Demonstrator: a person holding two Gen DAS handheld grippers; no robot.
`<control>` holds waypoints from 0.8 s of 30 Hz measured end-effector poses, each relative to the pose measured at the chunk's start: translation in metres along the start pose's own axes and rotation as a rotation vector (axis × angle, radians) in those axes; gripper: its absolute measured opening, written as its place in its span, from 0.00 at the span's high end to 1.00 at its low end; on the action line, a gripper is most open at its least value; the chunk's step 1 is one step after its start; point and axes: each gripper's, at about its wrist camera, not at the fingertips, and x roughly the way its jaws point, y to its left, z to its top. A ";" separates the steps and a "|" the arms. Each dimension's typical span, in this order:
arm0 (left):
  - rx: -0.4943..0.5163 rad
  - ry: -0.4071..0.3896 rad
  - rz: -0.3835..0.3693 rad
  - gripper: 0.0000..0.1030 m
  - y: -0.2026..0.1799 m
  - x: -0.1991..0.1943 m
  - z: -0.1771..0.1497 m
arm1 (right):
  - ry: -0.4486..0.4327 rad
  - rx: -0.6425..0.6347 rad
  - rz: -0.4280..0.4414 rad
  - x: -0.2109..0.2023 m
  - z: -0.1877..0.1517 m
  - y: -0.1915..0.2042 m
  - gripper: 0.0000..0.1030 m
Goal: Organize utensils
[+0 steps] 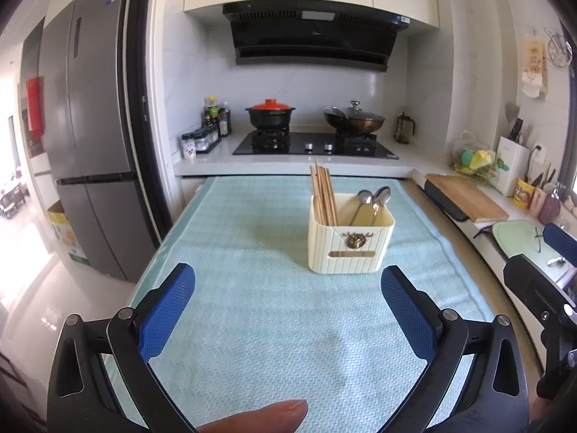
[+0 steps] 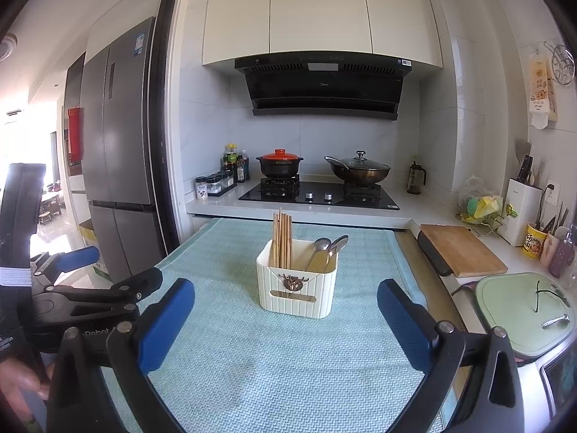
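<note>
Left wrist view first: at the far left stands the grey refrigerator (image 1: pixel 93 144), and beside it your left gripper (image 1: pixel 288 288) hangs above the pale green mat (image 1: pixel 252 324) with its blue fingers (image 1: pixel 166 310) spread wide and nothing between them. A fingertip (image 1: pixel 259 415) of yours shows at the bottom edge. Ahead and slightly right on the mat sits the cream utensil holder (image 1: pixel 349 249); the wooden chopsticks (image 1: pixel 324 195) stand upright in its left compartment and the metal spoons (image 1: pixel 373 202) lean in its right one. At the far right edge, part of your right gripper (image 1: pixel 541 296) shows.

From the right wrist view, your left gripper (image 2: pixel 83 288) sits at the left, well apart from the holder. Your right gripper (image 2: pixel 286 306) is likewise spread wide and empty, with the utensil holder (image 2: pixel 299 288) straight ahead between its fingers. To the right, a wooden cutting board (image 2: pixel 461 249) lies on the counter, with a green lidded pan (image 2: pixel 519 310) nearer you.
</note>
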 end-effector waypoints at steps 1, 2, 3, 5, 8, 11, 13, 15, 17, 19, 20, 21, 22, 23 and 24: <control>0.001 -0.005 0.009 0.00 0.000 0.000 0.000 | 0.000 -0.001 0.000 0.000 0.000 0.000 0.00; 0.003 -0.011 0.020 0.00 0.000 -0.001 0.000 | 0.000 -0.002 0.001 0.000 0.000 0.001 0.00; 0.006 -0.015 0.028 0.00 0.000 -0.002 0.000 | 0.000 -0.003 0.002 -0.001 0.000 0.001 0.00; 0.005 -0.016 0.025 0.00 0.000 -0.003 0.000 | 0.001 -0.006 0.003 -0.001 0.001 0.001 0.00; 0.011 -0.021 0.025 0.00 -0.001 -0.004 0.000 | 0.001 -0.006 0.004 -0.002 0.000 0.002 0.00; 0.022 -0.025 0.026 0.00 -0.003 -0.005 0.000 | 0.003 -0.008 0.004 -0.002 -0.001 0.001 0.00; 0.025 -0.022 0.022 0.00 -0.004 -0.005 0.000 | 0.004 -0.011 0.003 -0.002 -0.001 0.002 0.00; 0.025 -0.023 0.020 0.00 -0.005 -0.005 -0.001 | 0.006 -0.011 0.005 -0.003 -0.001 0.002 0.00; 0.025 -0.025 0.019 0.00 -0.005 -0.005 -0.001 | 0.006 -0.009 0.006 -0.004 -0.001 0.002 0.00; 0.026 -0.027 0.019 0.00 -0.006 -0.006 -0.001 | 0.003 -0.010 0.003 -0.006 -0.001 0.001 0.00; 0.026 -0.028 0.019 0.00 -0.006 -0.006 -0.001 | 0.001 -0.010 0.002 -0.006 0.000 0.001 0.00; 0.025 -0.029 0.018 0.00 -0.006 -0.006 -0.001 | -0.001 -0.009 0.001 -0.007 0.000 0.000 0.00; 0.024 -0.029 0.017 0.00 -0.006 -0.006 0.000 | -0.003 -0.010 0.000 -0.007 0.000 0.000 0.00; 0.024 -0.030 0.017 0.00 -0.006 -0.006 0.000 | -0.004 -0.010 -0.002 -0.007 0.001 0.000 0.00; 0.025 -0.030 0.017 0.00 -0.006 -0.006 0.000 | -0.004 -0.010 -0.004 -0.006 0.001 0.000 0.00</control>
